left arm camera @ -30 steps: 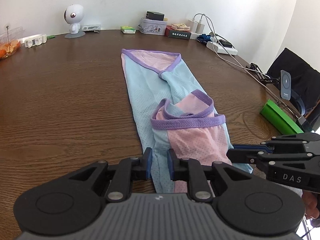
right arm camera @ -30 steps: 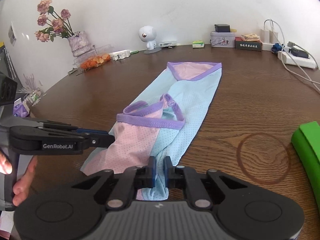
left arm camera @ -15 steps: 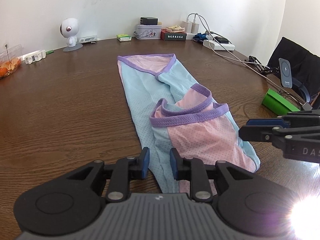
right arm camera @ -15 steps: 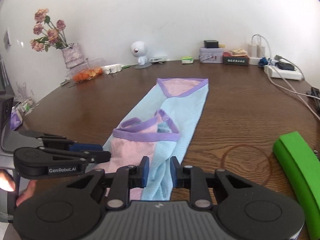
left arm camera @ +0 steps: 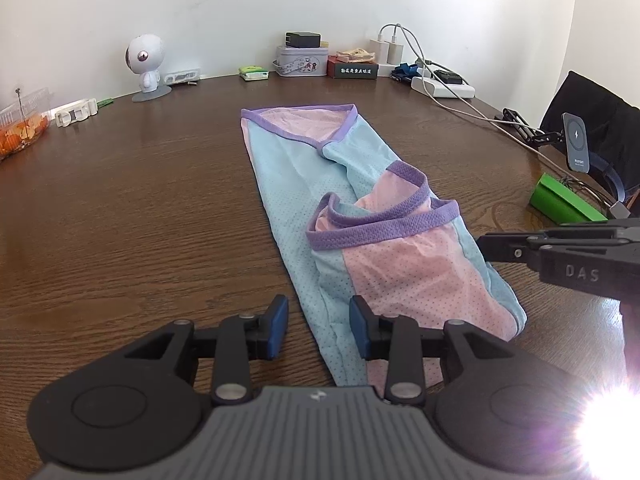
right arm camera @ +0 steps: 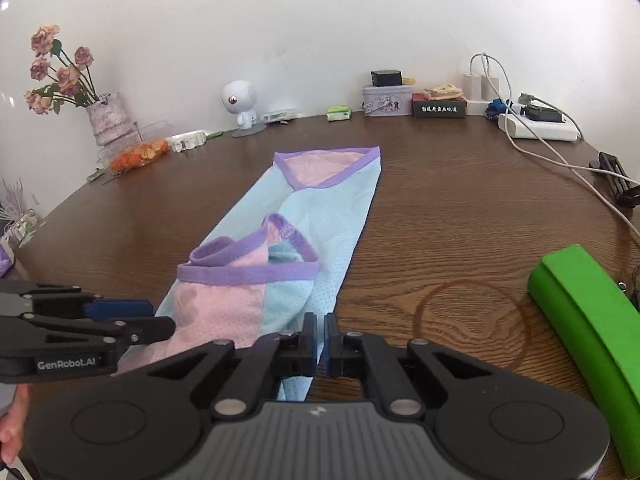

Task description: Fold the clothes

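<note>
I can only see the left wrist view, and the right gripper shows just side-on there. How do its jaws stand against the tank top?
Observer: In the right wrist view, the jaws of the right gripper are almost together and closing at the near right edge of the mesh tank top. I cannot tell whether they pinch any cloth.
Operator: What is past the clear container on the far left?
Observer: A vase of dried roses stands by the wall, just behind that clear container.
Operator: Can you see any of the person?
Observer: Only part of a hand, at the bottom left corner of the right wrist view.
</note>
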The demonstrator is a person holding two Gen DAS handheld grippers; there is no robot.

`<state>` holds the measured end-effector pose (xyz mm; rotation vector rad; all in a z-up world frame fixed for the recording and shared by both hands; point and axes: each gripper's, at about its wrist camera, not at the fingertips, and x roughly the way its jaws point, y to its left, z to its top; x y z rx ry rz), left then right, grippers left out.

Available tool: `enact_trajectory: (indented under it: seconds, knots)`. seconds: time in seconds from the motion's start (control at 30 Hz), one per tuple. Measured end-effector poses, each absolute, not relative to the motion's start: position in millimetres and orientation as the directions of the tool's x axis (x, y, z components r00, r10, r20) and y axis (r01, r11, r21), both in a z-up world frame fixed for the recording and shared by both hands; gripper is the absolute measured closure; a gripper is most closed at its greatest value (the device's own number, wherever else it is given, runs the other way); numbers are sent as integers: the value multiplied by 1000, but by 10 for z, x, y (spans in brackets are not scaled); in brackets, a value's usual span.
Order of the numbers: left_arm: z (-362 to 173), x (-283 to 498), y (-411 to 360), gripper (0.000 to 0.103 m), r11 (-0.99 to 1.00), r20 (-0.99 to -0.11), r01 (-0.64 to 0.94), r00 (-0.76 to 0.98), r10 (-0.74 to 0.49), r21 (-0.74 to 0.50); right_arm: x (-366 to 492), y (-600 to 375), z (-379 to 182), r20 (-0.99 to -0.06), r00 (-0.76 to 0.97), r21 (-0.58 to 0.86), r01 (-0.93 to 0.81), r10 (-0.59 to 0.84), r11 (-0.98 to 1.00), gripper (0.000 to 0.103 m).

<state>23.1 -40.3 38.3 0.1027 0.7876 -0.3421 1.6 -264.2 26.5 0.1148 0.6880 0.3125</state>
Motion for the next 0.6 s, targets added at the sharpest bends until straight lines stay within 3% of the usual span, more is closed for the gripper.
enact_trajectory:
  seconds: [0.07, 0.13, 0.23, 0.4, 0.47, 0.5, 0.53, 0.57, 0.6]
  knots:
    - [446, 192, -342, 67, 936, -715, 351, 644, -271, -38, -109, -2731, 371, -577, 715, 210, -337, 394, 918, 88]
    - [521, 83, -254, 55, 920, -698, 391, 647, -307, -43, -268, -2759, 414, -556, 693, 164, -449, 458, 878, 61]
    - [545, -134, -215, 44, 846, -667, 532, 629, -398, -3, -529, -2737, 434, -538, 654, 55, -602, 532, 796, 60]
    - [431, -208, -385, 44, 790, -720, 609, 582, -378, 77, -494, -2493, 297, -616, 623, -141, -690, 483, 710, 63]
    - [384, -206, -408, 47, 773, -720, 628, 577, -385, 90, -457, -2452, 262, -628, 617, -170, -705, 475, 689, 70]
    - [371, -187, -400, 54, 770, -717, 634, 572, -399, 77, -430, -2439, 242, -636, 612, -173, -707, 471, 686, 78]
    - [357, -168, -392, 66, 766, -713, 640, 566, -413, 64, -390, -2436, 218, -644, 602, -160, -709, 472, 687, 88]
    - [356, -138, -380, 73, 764, -714, 643, 556, -426, 46, -376, -2450, 199, -638, 599, -142, -709, 484, 691, 90]
    - [357, -118, -371, 90, 766, -714, 642, 555, -427, 40, -366, -2458, 190, -639, 593, -123, -708, 490, 695, 92]
